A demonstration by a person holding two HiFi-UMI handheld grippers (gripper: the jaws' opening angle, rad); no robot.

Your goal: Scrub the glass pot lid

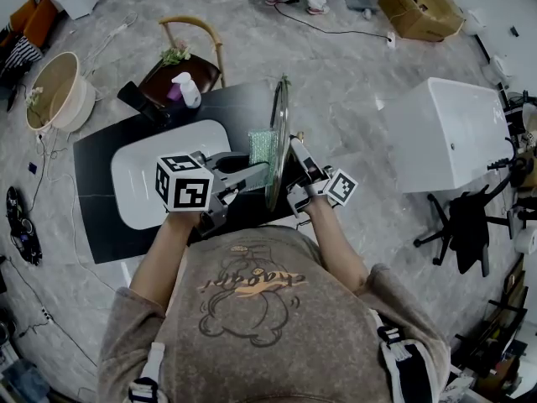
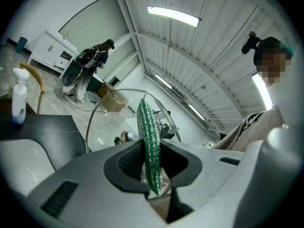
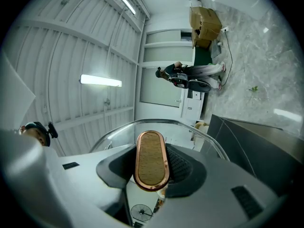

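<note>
The glass pot lid (image 1: 278,124) stands on edge at the centre of the head view, over the dark table (image 1: 92,170). The right tongs (image 3: 151,175) are clamped on its handle (image 3: 151,158), and the left tongs (image 2: 152,170) pinch a green scouring pad (image 2: 149,137) that seems to lie against the glass, though edge-on the contact is hard to confirm. To scrub well, the right side should brace the lid firmly while the left sweeps the pad flat across the face with even pressure, out to the rim.
</note>
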